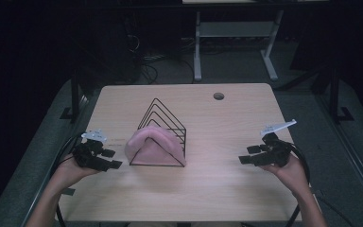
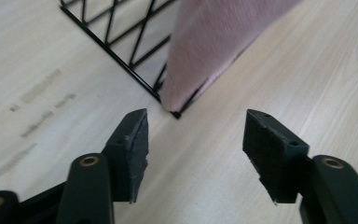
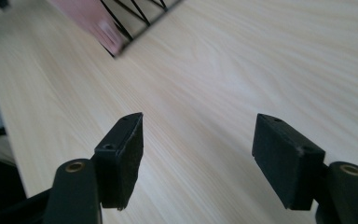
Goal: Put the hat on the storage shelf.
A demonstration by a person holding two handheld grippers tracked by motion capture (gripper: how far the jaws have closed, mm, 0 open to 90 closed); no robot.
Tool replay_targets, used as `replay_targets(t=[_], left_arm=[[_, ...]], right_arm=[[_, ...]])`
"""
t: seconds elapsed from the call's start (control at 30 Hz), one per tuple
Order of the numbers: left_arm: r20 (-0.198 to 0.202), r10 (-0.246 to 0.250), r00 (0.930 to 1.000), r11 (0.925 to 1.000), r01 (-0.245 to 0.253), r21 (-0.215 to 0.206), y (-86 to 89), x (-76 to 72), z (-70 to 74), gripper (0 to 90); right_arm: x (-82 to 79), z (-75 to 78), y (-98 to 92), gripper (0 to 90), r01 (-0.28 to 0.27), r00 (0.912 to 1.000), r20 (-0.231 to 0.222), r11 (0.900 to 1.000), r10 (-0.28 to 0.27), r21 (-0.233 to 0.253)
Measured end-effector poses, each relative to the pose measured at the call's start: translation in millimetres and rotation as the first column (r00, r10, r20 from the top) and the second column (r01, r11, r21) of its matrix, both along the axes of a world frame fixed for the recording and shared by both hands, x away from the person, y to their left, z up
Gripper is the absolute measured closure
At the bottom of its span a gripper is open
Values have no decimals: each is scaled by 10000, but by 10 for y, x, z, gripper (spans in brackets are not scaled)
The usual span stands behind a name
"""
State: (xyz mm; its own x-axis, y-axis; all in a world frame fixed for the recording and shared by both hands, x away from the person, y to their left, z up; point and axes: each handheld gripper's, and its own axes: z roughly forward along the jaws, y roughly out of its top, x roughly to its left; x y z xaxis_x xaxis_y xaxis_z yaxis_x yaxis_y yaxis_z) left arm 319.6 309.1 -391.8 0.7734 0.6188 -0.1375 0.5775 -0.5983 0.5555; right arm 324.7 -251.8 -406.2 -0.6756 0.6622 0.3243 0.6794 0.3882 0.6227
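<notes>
A black wire rack point(image 1: 166, 124) of triangular dividers stands mid-table, with a pink cloth point(image 1: 152, 144) draped over its near end. My left gripper point(image 1: 109, 159) is open just left of the rack, nothing between its jaws. In the left gripper view the left gripper point(image 2: 195, 140) points at the rack's near corner point(image 2: 176, 114), where the pink cloth point(image 2: 214, 42) hangs down. My right gripper point(image 1: 248, 155) is open well to the right of the rack, over bare wood. The right gripper point(image 3: 198, 144) faces the table, with the cloth point(image 3: 91, 18) and rack point(image 3: 137, 14) far off at the top left.
The light wooden table point(image 1: 217, 184) has a round cable hole point(image 1: 219, 96) near its far right. Faint printed marks point(image 2: 42, 105) lie on the wood left of the rack. Beyond the table stand a white desk frame point(image 1: 236, 42) and cables on a dark floor.
</notes>
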Motion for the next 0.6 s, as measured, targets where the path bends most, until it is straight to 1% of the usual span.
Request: replay_targets(t=[0.03, 0.07, 0.1, 0.13, 0.17, 0.23, 0.27, 0.3, 0.37, 0.4, 0.43, 0.47, 0.5, 0.53, 0.57, 0.6], left_arm=[[-32, 182, 9998, 9998, -182, -118, -8, -18, -29, 391], [-52, 126, 9999, 9999, -126, -5, 3, -22, -45, 384], [-50, 214, 9998, 9998, -215, -51, 6, -35, -68, 374], [-50, 214, 9998, 9998, -215, -51, 6, -35, -68, 368], [-42, 241, 9997, 9997, -241, 3, 16, -61, -106, 361], [-32, 318, 9995, 9994, -319, -150, 22, -97, -151, 358], [-16, 431, 9991, 9986, -431, -293, 19, -121, -170, 354], [-16, 431, 9991, 9986, -431, -293, 19, -121, -170, 353], [124, 558, 9984, 9977, -553, -387, 27, -164, -212, 350], [188, 790, 9967, 9952, -778, -598, 32, -192, -254, 350], [281, 1162, 9928, 9889, -1130, -964, 49, -228, -318, 343], [316, 1331, 9906, 9855, -1289, -1105, 50, -246, -348, 340], [418, 1433, 9888, 9838, -1378, -1147, 51, -269, -383, 333], [418, 1433, 9888, 9838, -1378, -1147, 51, -269, -383, 330], [830, 1664, 9826, 9795, -1551, -1282, 36, -319, -442, 324], [830, 1664, 9826, 9795, -1551, -1282, 36, -319, -442, 321]], right_arm=[[-25, -31, -32, 325, 31, 10000, 36, 10000, -31, -58], [-52, -60, -66, 324, 18, 10000, 29, 10000, -18, -75], [-81, -94, -95, 322, 48, 10000, 18, 10000, -48, -37], [-81, -94, -95, 322, 48, 10000, 18, 10000, -48, -37], [-157, -160, -142, 316, 151, 9999, -45, 9999, -150, 28], [-225, -199, -167, 311, 226, 9997, -3, 9997, -226, 53], [-282, -219, -182, 308, 333, 9994, 20, 9994, -333, 135], [-282, -219, -182, 308, 333, 9994, 20, 9994, -333, 135], [-379, -254, -212, 305, 470, 9987, 178, 9979, -478, 440], [-430, -270, -231, 306, 550, 9982, 214, 9967, -564, 601], [-541, -313, -283, 304, 884, 9956, 224, 9913, -910, 970], [-577, -335, -294, 300, 983, 9944, 266, 9888, -1019, 1127], [-617, -355, -307, 299, 1068, 9934, 300, 9870, -1111, 1197], [-617, -355, -307, 299, 1068, 9934, 300, 9870, -1111, 1197], [-718, -409, -328, 293, 1111, 9920, 473, 9872, -1171, 1146], [-718, -409, -328, 293, 1111, 9920, 473, 9872, -1171, 1146]])
